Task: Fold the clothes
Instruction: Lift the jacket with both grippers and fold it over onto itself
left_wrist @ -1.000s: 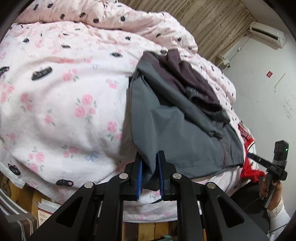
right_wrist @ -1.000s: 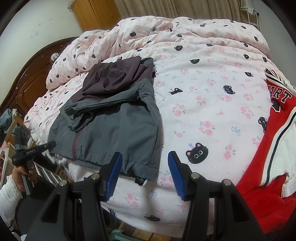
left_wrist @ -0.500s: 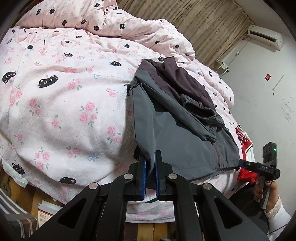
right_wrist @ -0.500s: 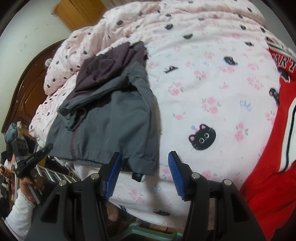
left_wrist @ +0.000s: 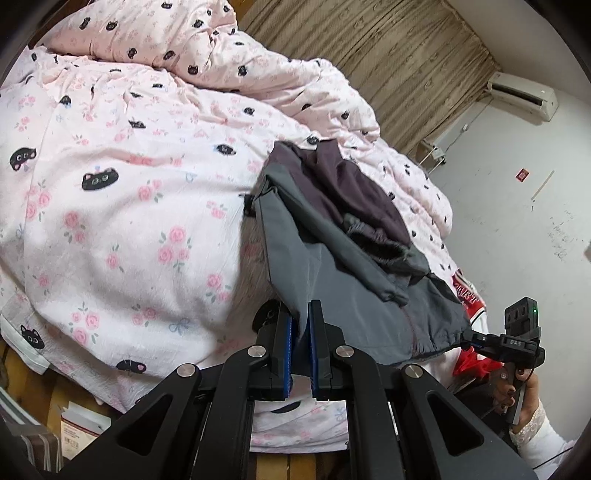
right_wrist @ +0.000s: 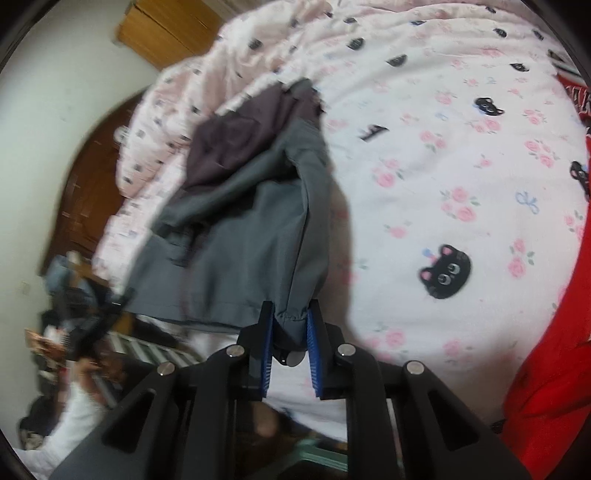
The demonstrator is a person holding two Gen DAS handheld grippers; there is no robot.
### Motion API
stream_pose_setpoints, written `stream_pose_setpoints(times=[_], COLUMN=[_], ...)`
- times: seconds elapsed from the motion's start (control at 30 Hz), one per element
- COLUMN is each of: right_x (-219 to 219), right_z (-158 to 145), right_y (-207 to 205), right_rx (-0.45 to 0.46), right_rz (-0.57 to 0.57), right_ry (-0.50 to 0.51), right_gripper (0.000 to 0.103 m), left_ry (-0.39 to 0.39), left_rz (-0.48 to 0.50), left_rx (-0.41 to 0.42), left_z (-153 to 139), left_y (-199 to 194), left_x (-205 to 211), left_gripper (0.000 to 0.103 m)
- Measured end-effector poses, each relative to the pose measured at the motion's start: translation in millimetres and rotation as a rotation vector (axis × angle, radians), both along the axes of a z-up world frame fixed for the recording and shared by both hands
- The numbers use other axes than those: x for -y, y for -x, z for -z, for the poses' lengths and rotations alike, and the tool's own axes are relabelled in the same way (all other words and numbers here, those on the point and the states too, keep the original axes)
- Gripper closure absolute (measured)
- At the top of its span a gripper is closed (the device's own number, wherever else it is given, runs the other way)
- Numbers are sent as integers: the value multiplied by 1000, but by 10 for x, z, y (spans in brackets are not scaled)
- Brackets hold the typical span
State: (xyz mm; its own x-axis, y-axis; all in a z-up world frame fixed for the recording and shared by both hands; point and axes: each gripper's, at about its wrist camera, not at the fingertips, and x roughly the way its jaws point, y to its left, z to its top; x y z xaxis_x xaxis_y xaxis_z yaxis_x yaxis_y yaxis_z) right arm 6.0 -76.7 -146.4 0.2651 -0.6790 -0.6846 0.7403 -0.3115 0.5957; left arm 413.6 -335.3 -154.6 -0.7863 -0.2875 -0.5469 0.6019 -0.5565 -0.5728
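A grey jacket (left_wrist: 332,273) with dark purple upper panels lies on the pink cat-print bed (left_wrist: 129,206). My left gripper (left_wrist: 301,325) is shut on one corner of the jacket's hem. My right gripper (right_wrist: 290,326) is shut on the other hem corner (right_wrist: 291,317); the jacket (right_wrist: 251,236) stretches away from it up the bed. The right gripper also shows in the left wrist view (left_wrist: 476,338), pinching the hem at the far corner. The hem hangs lifted between both grippers at the bed's edge.
A red and white jersey (right_wrist: 554,332) lies on the bed right of the jacket. A bunched pink duvet (left_wrist: 221,55) lies at the head. A wooden headboard (right_wrist: 85,192) and wardrobe (right_wrist: 159,33) stand behind. Boxes (left_wrist: 81,428) sit under the bed edge.
My right gripper moved in and shut on the jacket's hem corner; it was open a second ago. My left gripper closed tighter on its corner. The hem is lifted.
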Motion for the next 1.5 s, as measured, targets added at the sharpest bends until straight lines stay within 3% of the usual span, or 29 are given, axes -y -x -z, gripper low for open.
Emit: stream_pose_setpoints(times=[0.2, 0.53, 0.73, 1.03, 1.23, 1.5], right_x=[-21, 137, 297, 792, 1224, 1800], right_z=[-64, -278, -286, -582, -707, -407], right_y=[169, 553, 676, 963, 1217, 1612], right_rx=[199, 372, 433, 406, 395, 411], right_rz=[-5, 41, 40, 47, 80, 156], right_ry=[109, 284, 328, 336, 312, 203], right_gripper=[87, 88, 88, 88, 88, 88], left_ry=[-21, -43, -61, -62, -82, -122], left_rz=[-29, -93, -117, -135, -154, -196], left_rx=[-103, -152, -173, -201, -137, -68], left_z=[-155, -316, -331, -595, -640, -530], left_y=[-53, 58, 107, 401, 773, 1239], left_x=[91, 301, 460, 926, 1441, 2024], left_gripper=[97, 97, 97, 97, 97, 97])
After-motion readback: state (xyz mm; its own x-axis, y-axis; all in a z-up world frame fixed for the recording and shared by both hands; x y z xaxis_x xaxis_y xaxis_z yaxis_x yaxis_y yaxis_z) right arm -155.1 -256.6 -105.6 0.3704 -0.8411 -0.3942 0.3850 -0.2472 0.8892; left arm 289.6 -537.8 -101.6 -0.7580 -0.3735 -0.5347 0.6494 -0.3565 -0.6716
